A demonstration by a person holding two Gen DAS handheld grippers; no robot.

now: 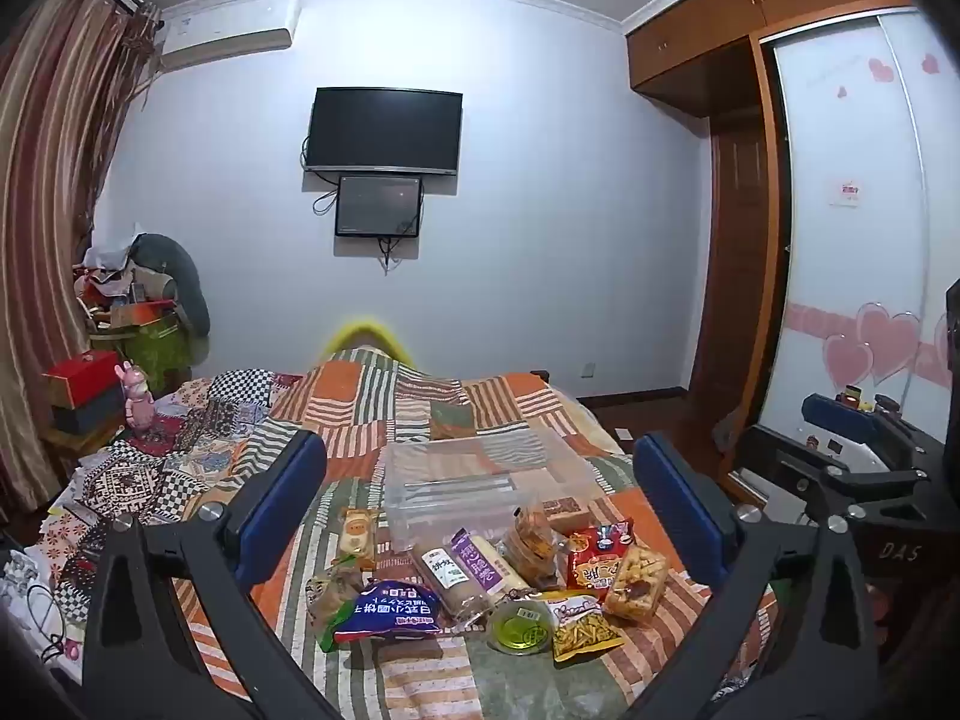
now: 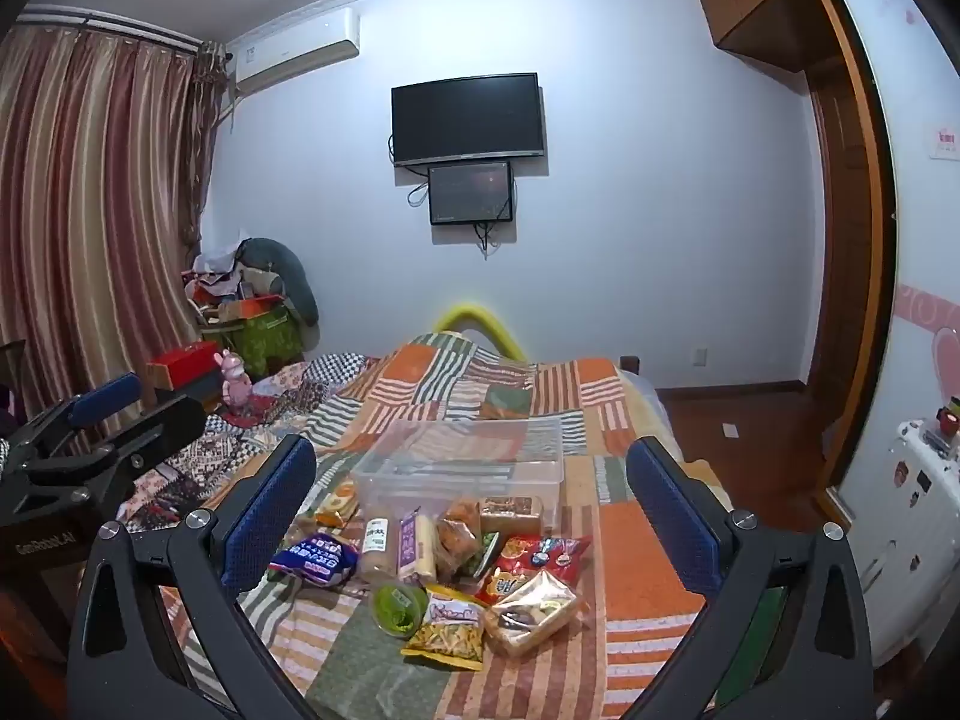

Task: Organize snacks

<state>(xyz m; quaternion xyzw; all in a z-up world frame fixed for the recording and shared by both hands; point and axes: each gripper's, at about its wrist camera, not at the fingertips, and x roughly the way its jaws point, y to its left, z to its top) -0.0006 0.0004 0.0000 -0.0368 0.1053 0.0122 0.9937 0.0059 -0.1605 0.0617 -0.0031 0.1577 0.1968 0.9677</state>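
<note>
Both grippers, left (image 1: 480,516) and right (image 2: 471,510), hover with fingers spread wide, holding nothing. The snacks (image 1: 480,582) lie heaped on the quilt (image 1: 384,402) ahead, between the fingers, touching the empty clear bin (image 1: 480,480) beyond. The crowded, slippery bags may snag neighbours or slip.

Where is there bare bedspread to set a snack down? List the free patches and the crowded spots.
Free: the bedspread in front of the green cup and yellow bag; the orange patch right of the clear-wrapped pack; the quilt beyond the clear bin. Crowded: between the bin and the green cup, where packets touch or overlap.
</note>
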